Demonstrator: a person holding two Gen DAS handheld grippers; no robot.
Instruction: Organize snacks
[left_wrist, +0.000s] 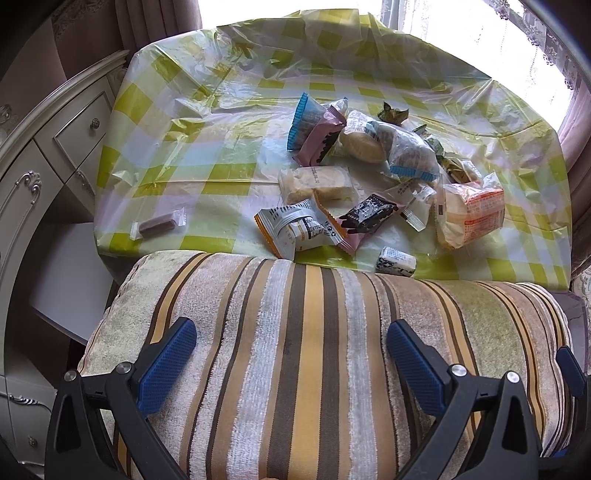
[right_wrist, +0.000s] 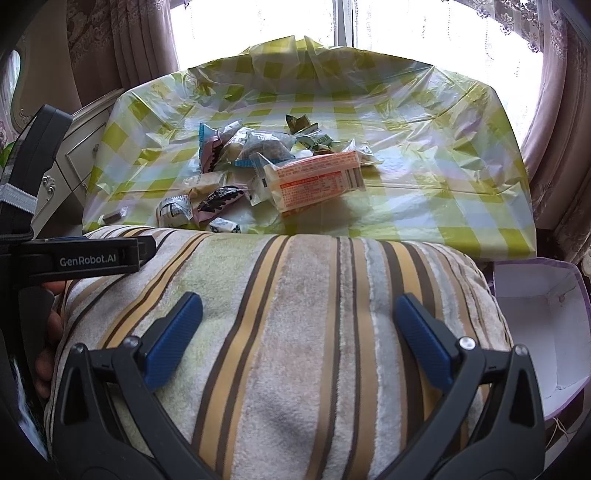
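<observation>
White lettering reading "GenRobot.AI" stands on the black body of the left tongs (right_wrist: 92, 260), seen from the right wrist camera; the print on the snack wrappers (right_wrist: 314, 181) on the worktop is too small to read.

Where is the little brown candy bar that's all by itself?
The brown candy bar lies alone near the table's front left corner on the checked tablecloth, well left of the snack pile.

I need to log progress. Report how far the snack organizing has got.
Nothing looks sorted: the snack pile lies jumbled on the checked tablecloth, one brown bar apart at its left. Nothing is in hand: left tongs and right tongs are open above the striped cushion. The white box looks empty. All sorting remains.
</observation>
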